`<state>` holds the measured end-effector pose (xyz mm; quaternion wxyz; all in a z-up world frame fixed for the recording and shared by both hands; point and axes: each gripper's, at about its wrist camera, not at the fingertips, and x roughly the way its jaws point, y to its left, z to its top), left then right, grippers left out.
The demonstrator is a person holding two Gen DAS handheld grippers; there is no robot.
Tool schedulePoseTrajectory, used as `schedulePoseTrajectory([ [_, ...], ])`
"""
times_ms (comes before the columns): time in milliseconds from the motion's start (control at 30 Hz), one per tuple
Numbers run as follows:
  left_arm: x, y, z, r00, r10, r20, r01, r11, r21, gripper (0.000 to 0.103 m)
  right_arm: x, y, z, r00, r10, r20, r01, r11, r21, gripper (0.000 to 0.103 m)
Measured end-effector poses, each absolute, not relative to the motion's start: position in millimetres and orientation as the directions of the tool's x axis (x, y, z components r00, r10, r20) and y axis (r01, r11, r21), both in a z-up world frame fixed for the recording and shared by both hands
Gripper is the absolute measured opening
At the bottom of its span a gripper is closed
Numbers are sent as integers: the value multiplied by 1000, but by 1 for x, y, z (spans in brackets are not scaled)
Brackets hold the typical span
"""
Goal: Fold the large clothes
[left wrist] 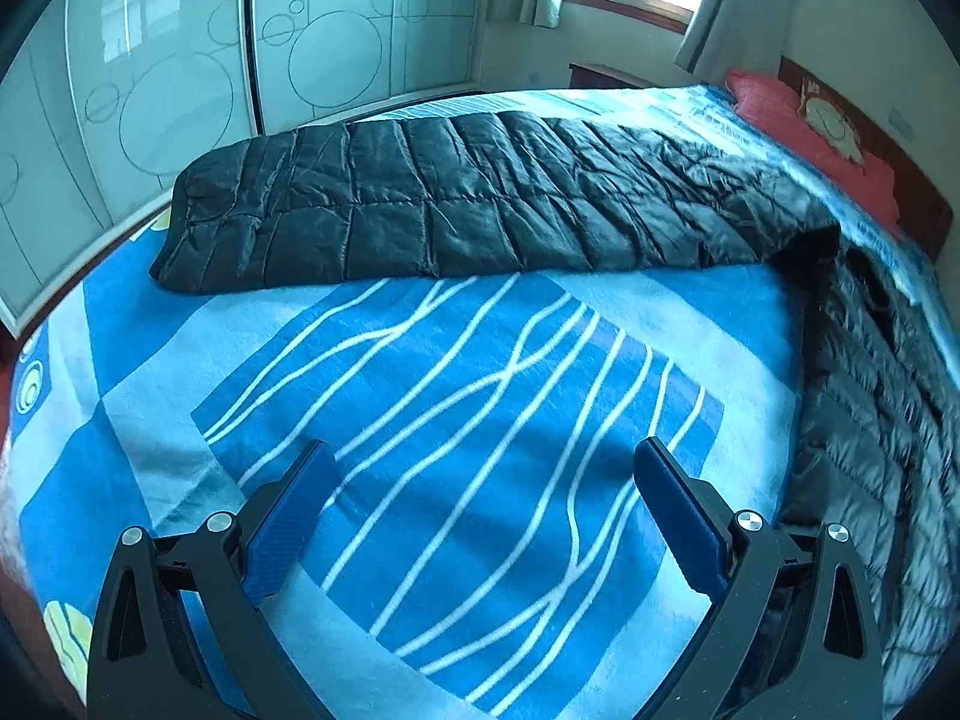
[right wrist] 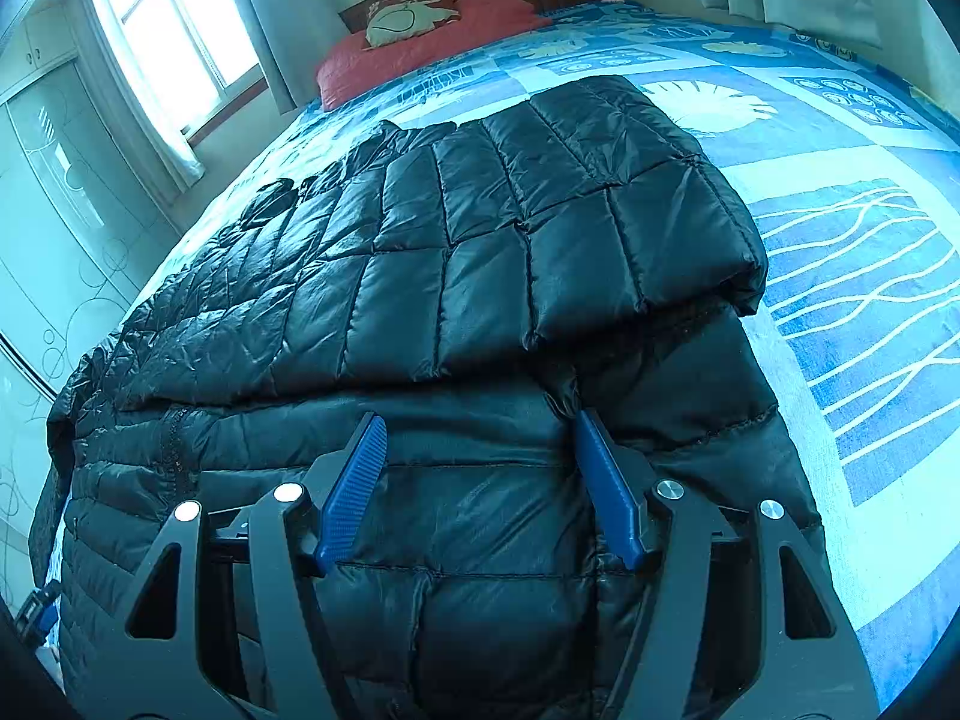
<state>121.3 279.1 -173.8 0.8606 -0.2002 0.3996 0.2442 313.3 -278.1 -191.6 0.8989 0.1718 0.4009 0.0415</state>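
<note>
While the black quilted coat (right wrist: 480,252) is spread partly folded on the blue patterned bed (left wrist: 456,396), both grippers, left (left wrist: 486,480) and right (right wrist: 477,450), are held with fingers spread, nothing pinched.

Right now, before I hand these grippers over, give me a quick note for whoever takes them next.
Left gripper: open, empty, over bare blue bedspread, beside the jacket.
Right gripper: jaws apart over the black puffer jacket; it looks like no grip, though contact is hard to judge.
Jacket: lies on the bed, one quilted section already folded over the body, zipper showing on the near left.
Done: first fold, by the look of it.
Left: probably fold the remaining side and sleeve in, then double the length.
</note>
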Motion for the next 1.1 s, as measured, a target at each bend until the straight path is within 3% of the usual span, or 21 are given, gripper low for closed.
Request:
schedulePoseTrajectory([
  [333, 99, 354, -169, 703, 133, -699, -572, 689, -444, 98, 313, -278, -192, 676, 213, -706, 63, 937, 343, 65],
  [533, 88, 413, -172, 823, 70, -563, -506, 540, -673, 98, 313, -278, -191, 676, 210, -706, 63, 938, 340, 65],
  [833, 97, 430, -162, 816, 132, -562, -534, 546, -646, 96, 313, -278, -191, 677, 211, -705, 63, 938, 340, 65],
  [867, 96, 430, -163, 812, 151, -564, -547, 533, -645, 91, 313, -278, -191, 677, 211, -705, 63, 938, 340, 65],
  [900, 92, 431, -163, 791, 194, -580, -587, 504, -633, 70, 313, -277, -191, 677, 210, -706, 63, 938, 340, 65],
  [933, 91, 433, -166, 780, 213, -589, -609, 479, -632, 56, 313, -277, -191, 677, 210, -706, 63, 939, 339, 65],
  [1100, 78, 450, -175, 779, 234, -582, -624, 380, -683, 28, 313, -277, -192, 677, 210, -705, 63, 938, 340, 65],
])
